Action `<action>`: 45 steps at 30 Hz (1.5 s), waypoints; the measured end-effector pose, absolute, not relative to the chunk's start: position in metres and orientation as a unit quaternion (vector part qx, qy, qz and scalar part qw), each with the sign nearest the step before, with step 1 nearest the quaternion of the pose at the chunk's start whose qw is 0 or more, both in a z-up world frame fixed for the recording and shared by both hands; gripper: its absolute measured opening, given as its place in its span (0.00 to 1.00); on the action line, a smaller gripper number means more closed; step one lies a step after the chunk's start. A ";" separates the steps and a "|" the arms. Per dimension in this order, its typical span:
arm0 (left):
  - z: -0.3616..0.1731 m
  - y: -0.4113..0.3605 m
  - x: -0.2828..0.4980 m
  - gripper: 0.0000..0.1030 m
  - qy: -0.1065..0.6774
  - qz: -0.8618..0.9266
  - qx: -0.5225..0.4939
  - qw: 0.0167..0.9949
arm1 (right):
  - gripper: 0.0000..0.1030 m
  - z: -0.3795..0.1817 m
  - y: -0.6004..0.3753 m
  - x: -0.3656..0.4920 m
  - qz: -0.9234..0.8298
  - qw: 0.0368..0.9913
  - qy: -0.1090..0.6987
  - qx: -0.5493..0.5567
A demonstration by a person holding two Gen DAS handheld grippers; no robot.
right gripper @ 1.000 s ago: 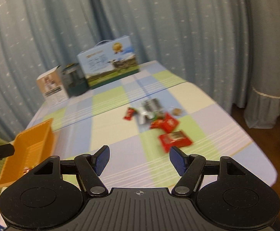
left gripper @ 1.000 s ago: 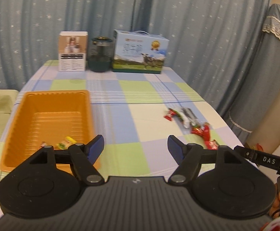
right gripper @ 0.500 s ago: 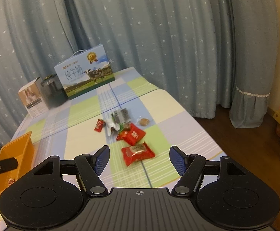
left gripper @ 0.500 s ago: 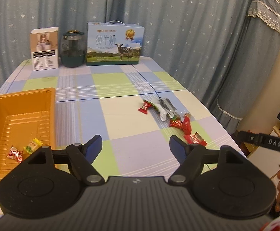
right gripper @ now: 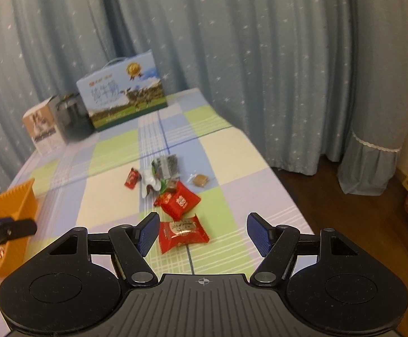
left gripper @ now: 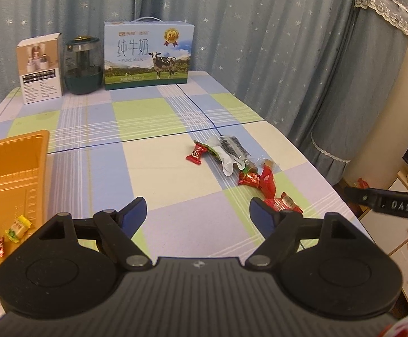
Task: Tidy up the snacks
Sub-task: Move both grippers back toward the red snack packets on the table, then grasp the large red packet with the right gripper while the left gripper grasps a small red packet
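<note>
- Left fingers point(left gripper: 136, 210) and right fingers point(right gripper: 148, 231) both spread apart, holding nothing.
- Tray point(left gripper: 16, 151) left of left fingers holds two candies point(left gripper: 4, 234).
- Snacks point(right gripper: 180, 200) lie loose ahead of the right fingers.

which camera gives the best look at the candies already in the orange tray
The left wrist view: two wrapped candies lie in plain sight on the orange tray floor. In the right wrist view the tray's wall and the other claw hide them.

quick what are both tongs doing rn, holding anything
Left tongs: open, holding nothing.
Right tongs: open, holding nothing, aimed at a red snack packet.
</note>
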State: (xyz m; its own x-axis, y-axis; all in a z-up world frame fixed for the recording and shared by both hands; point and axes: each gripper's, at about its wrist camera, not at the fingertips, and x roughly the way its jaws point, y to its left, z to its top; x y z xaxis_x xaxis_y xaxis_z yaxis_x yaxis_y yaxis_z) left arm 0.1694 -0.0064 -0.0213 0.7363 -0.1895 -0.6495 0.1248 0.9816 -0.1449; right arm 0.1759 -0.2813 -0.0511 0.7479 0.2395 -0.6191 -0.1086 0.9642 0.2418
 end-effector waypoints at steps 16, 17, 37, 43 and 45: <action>-0.061 -0.014 0.218 0.78 0.376 -0.107 -0.042 0.919 | 0.67 -0.129 -0.249 0.241 0.158 0.912 0.374 0.059; -0.063 -0.014 0.220 0.78 0.377 -0.109 -0.042 0.919 | 0.67 -0.132 -0.250 0.245 0.157 0.911 0.376 0.061; -0.082 -0.035 0.242 0.78 0.386 -0.138 -0.029 0.911 | 0.39 -0.137 -0.244 0.244 0.164 0.915 0.366 0.040; -0.089 -0.063 0.255 0.74 0.374 -0.186 -0.016 0.908 | 0.39 -0.128 -0.272 0.242 0.125 0.922 0.359 0.070; -0.092 -0.074 0.260 0.71 0.369 -0.203 -0.016 0.907 | 0.38 -0.127 -0.282 0.242 0.115 0.923 0.357 0.079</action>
State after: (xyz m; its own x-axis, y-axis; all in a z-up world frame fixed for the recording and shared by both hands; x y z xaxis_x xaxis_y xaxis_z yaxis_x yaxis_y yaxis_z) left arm 0.2600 -0.0736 -0.0916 0.6443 -0.3802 -0.6636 0.3573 0.9168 -0.1784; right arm 0.2421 -0.2818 -0.1268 0.7181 0.2689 -0.6419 -0.1554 0.9610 0.2287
